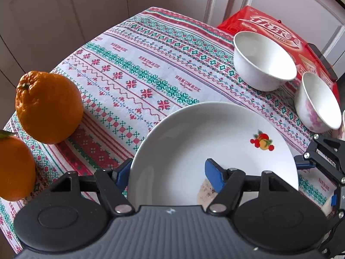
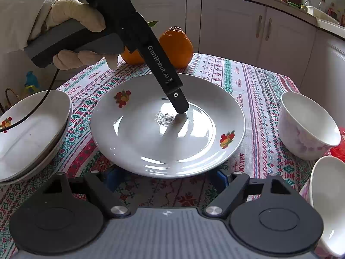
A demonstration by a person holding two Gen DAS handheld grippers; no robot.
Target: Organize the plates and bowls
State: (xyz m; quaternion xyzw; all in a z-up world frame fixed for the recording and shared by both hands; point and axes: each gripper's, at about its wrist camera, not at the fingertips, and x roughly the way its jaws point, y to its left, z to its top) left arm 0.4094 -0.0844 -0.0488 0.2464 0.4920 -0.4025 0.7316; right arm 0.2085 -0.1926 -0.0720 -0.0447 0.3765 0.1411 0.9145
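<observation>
**Left wrist view.** The left tool [image 1: 168, 172] is pointing steeply down at a white fruit-printed plate [image 1: 215, 151] lying on the cloth-covered surface [image 1: 140, 75]. It is clenching the plate's near-left portion: one blue pad is sitting outside the rim, and the other is pressing on the inner face beside a dark smudge. Two oranges [image 1: 48, 108] are standing at the left edge, well apart from the plate. A plain white bowl [image 1: 263, 62] is resting partly against a red box [image 1: 269, 28] at the far right. A flowered bowl [image 1: 317, 103] is standing just beside it, nearer the camera.

**Right wrist view.** The plate is lying at the centre of the surface. A gloved hand [image 2: 75, 17] is holding the left tool, and one black finger of it is touching the plate's well. The right tool [image 2: 166, 177] is standing released at the plate's near rim, its two blue pads showing partly from under the rim and spaced apart. A stack of plates [image 2: 32, 133] is sitting at the left, just beside the centre plate. The flowered bowl is standing at the right, and a tilted bowl [image 2: 327, 205] is showing at the lower right edge. Pale cabinets [image 2: 248, 26] are filling the background.
</observation>
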